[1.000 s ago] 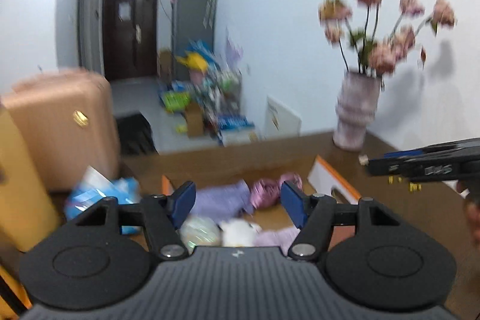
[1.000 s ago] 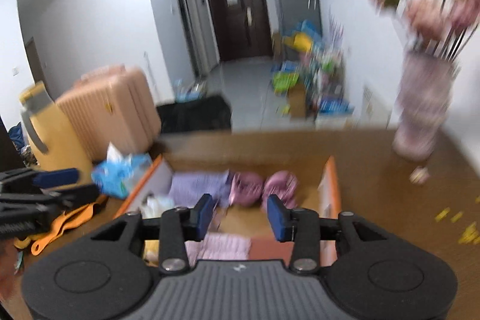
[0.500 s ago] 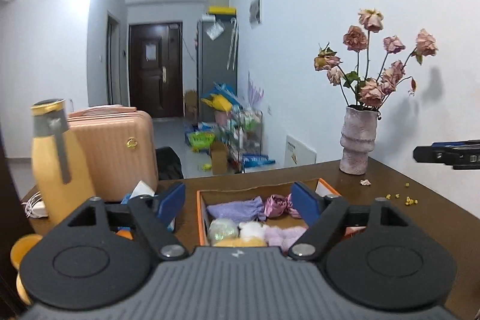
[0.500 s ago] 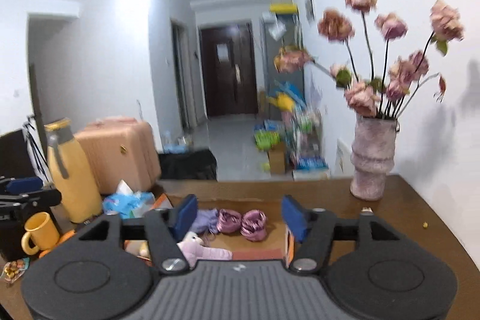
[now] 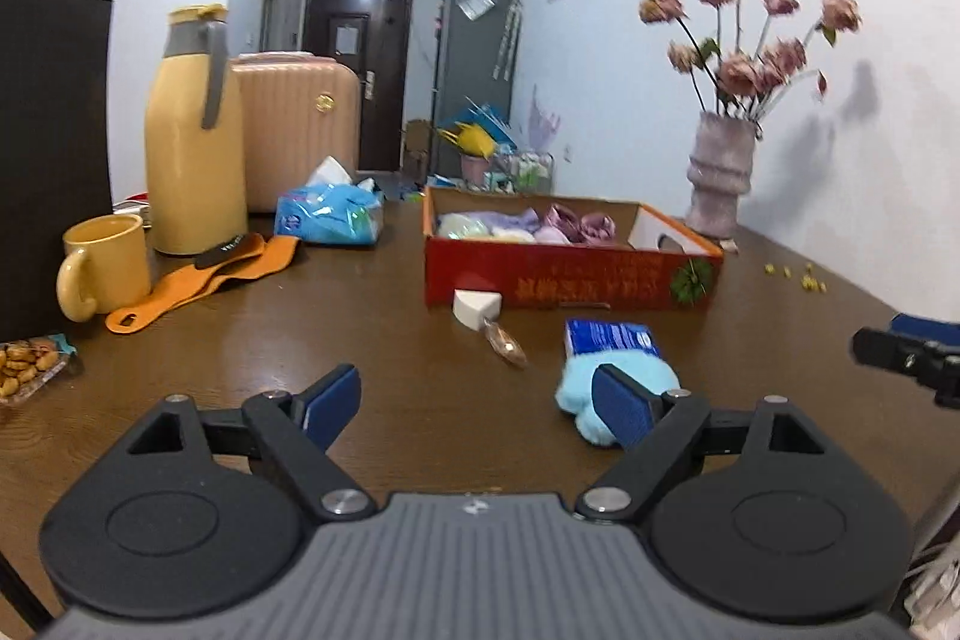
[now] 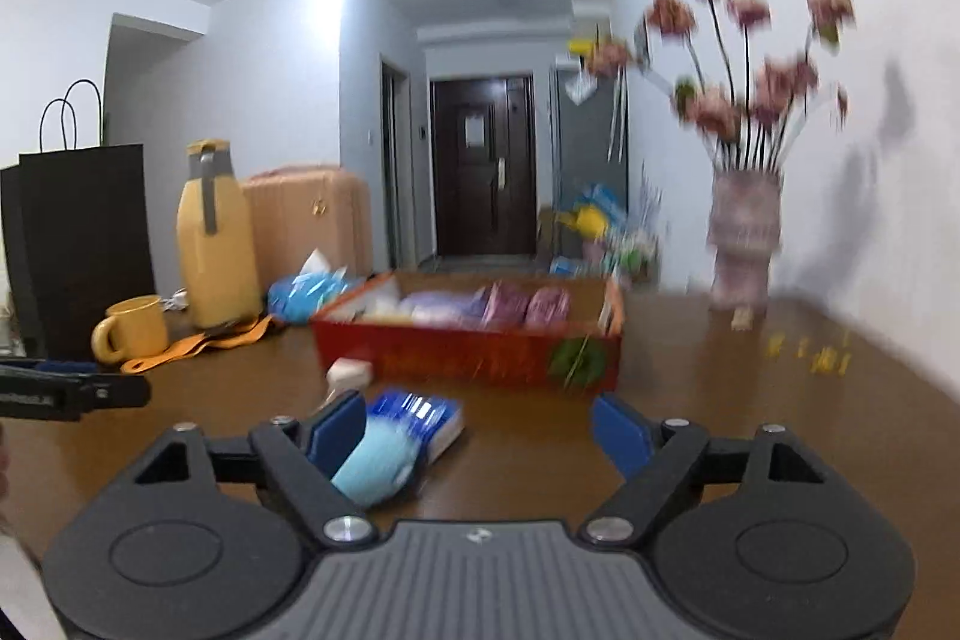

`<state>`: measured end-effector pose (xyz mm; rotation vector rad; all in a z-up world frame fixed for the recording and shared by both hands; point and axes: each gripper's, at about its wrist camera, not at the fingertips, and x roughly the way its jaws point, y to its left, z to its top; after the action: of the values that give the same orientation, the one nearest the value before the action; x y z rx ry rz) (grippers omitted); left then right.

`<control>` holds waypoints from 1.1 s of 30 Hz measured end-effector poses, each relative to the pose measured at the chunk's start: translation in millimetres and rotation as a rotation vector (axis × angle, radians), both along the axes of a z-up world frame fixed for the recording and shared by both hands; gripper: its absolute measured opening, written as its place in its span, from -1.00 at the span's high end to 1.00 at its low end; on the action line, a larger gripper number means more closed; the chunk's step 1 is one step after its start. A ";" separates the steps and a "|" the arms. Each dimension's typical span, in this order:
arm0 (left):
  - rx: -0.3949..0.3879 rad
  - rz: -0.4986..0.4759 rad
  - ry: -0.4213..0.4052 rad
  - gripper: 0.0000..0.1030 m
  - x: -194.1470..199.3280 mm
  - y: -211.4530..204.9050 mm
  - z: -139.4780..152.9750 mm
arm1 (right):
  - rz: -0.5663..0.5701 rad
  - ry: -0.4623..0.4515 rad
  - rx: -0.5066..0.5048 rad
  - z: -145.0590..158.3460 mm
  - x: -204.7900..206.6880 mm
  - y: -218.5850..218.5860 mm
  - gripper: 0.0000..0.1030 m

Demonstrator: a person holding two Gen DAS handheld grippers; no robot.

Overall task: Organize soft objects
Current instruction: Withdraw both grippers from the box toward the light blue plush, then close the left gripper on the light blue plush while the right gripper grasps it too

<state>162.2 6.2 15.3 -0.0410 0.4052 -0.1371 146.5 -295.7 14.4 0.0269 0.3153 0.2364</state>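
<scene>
A red cardboard box [image 5: 570, 274] [image 6: 468, 352] on the brown table holds several soft items, purple, pink and white. In front of it lie a light blue plush glove [image 5: 618, 388] [image 6: 378, 466] with a blue label card and a white wedge sponge [image 5: 477, 307] [image 6: 350, 373]. My left gripper [image 5: 477, 406] is open and empty, low over the table, its right finger just in front of the glove. My right gripper [image 6: 480, 430] is open and empty, the glove beside its left finger.
At the left stand a yellow mug [image 5: 105, 265], a yellow thermos [image 5: 192, 130], a black paper bag [image 5: 48, 148], an orange strap [image 5: 204, 274] and a blue tissue pack [image 5: 330, 214]. A vase of pink flowers [image 5: 720, 178] stands at the back right. A snack packet [image 5: 27, 358] lies at the left edge.
Both grippers pulled back from over the box and dropped low toward the table's near side. The glove and sponge have come into view in front of the box.
</scene>
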 end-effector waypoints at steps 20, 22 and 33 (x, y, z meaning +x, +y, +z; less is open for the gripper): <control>-0.182 -0.185 0.316 -0.17 135.4 -22.1 -42.7 | 0.149 0.233 0.113 -46.5 89.3 47.5 -0.49; -0.239 -0.227 0.353 -0.13 147.6 -23.9 -49.0 | 0.160 0.254 0.119 -51.7 98.2 51.0 -0.41; -0.361 -0.296 0.433 0.44 157.1 -23.9 -62.9 | 0.144 0.364 0.301 -71.3 121.6 36.1 0.14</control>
<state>319.3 -17.7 -47.5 -0.3720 0.8145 -0.4981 268.1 -259.6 -56.9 0.3487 0.6424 0.4220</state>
